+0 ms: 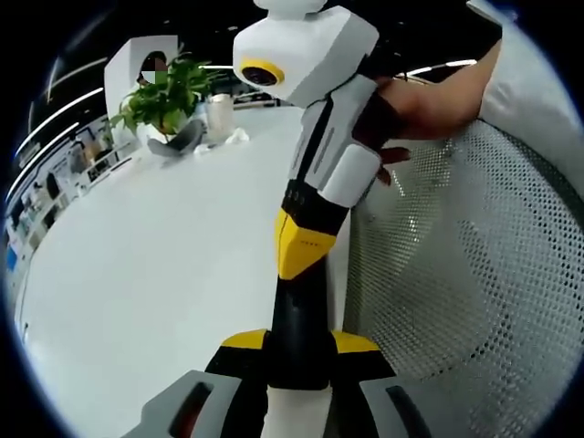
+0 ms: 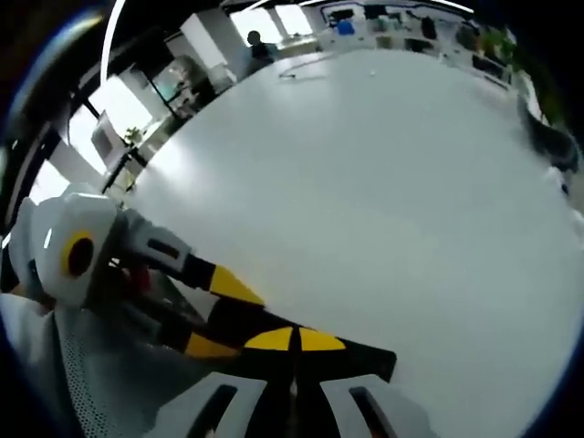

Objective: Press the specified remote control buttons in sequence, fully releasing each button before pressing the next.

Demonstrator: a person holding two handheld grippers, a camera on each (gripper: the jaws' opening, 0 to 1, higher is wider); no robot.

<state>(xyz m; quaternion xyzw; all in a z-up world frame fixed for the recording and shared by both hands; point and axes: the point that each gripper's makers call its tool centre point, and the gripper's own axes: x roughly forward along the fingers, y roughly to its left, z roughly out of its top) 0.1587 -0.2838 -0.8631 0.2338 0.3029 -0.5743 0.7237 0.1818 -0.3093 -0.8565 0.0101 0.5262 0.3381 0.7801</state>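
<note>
Mesh chair (image 1: 474, 265) beside right gripper (image 1: 294, 351); potted plant (image 1: 164, 96) beyond

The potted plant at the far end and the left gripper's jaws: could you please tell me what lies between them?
In the left gripper view, bare white table stretches from the left gripper to the potted plant.

In the left gripper view the tabletop (image 1: 155, 274) fills the left half, with a potted plant (image 1: 164, 96) at the upper left and a cup (image 1: 219, 114) just to its right. The right gripper (image 1: 301, 210) runs up the middle of the frame, held by a hand (image 1: 420, 105) at the upper right. A mesh chair back (image 1: 474, 274) fills the right side. In the right gripper view the tabletop (image 2: 383, 192) spreads across the centre and right, with the left gripper (image 2: 173, 274) crossing in from the lower left, over mesh (image 2: 100, 383).
</note>
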